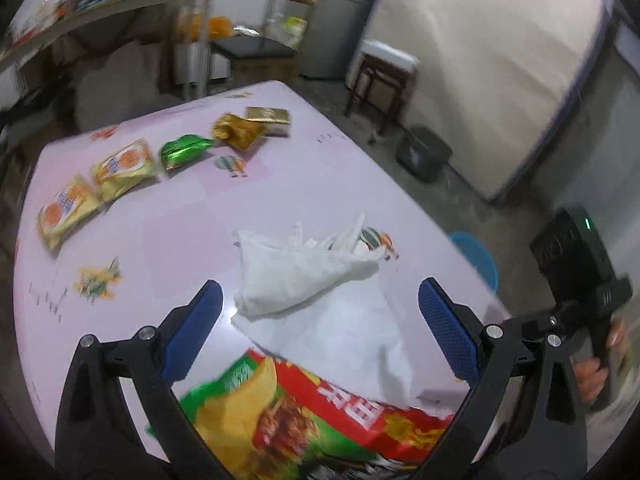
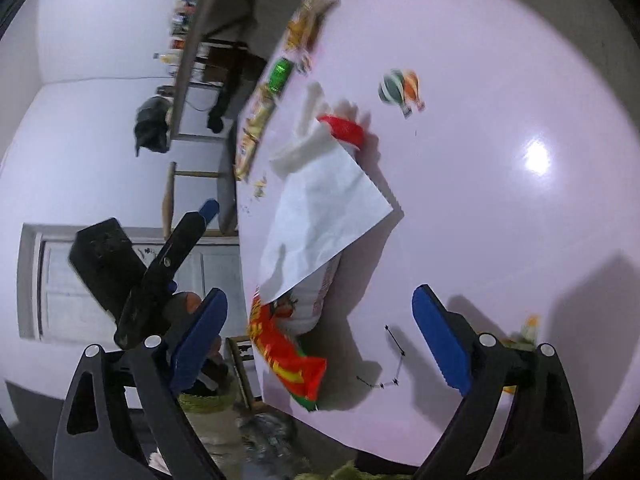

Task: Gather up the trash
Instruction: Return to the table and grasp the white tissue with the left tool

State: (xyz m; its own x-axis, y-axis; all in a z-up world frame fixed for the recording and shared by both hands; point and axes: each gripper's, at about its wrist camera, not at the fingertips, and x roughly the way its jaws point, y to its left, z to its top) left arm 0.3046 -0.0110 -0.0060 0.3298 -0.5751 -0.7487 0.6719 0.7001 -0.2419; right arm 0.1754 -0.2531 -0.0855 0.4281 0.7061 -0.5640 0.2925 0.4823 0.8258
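A pink table (image 1: 280,200) holds trash. In the left wrist view a red and green chip bag (image 1: 304,412) lies at the near edge, under white paper (image 1: 344,332) and a crumpled white tissue (image 1: 296,276). My left gripper (image 1: 320,320) is open and empty above them. Farther off lie two yellow packets (image 1: 124,168), a green wrapper (image 1: 184,150) and gold wrappers (image 1: 240,130). In the right wrist view the chip bag (image 2: 288,352), the white paper (image 2: 320,216) and a red-capped bottle (image 2: 344,128) lie ahead. My right gripper (image 2: 320,332) is open and empty.
A dark bin (image 1: 424,152) and a blue stool (image 1: 476,256) stand on the floor to the table's right. A wooden stool (image 1: 380,76) and chairs stand behind. The other gripper shows at the left (image 2: 160,272). A cluttered shelf (image 2: 192,40) is beyond the table.
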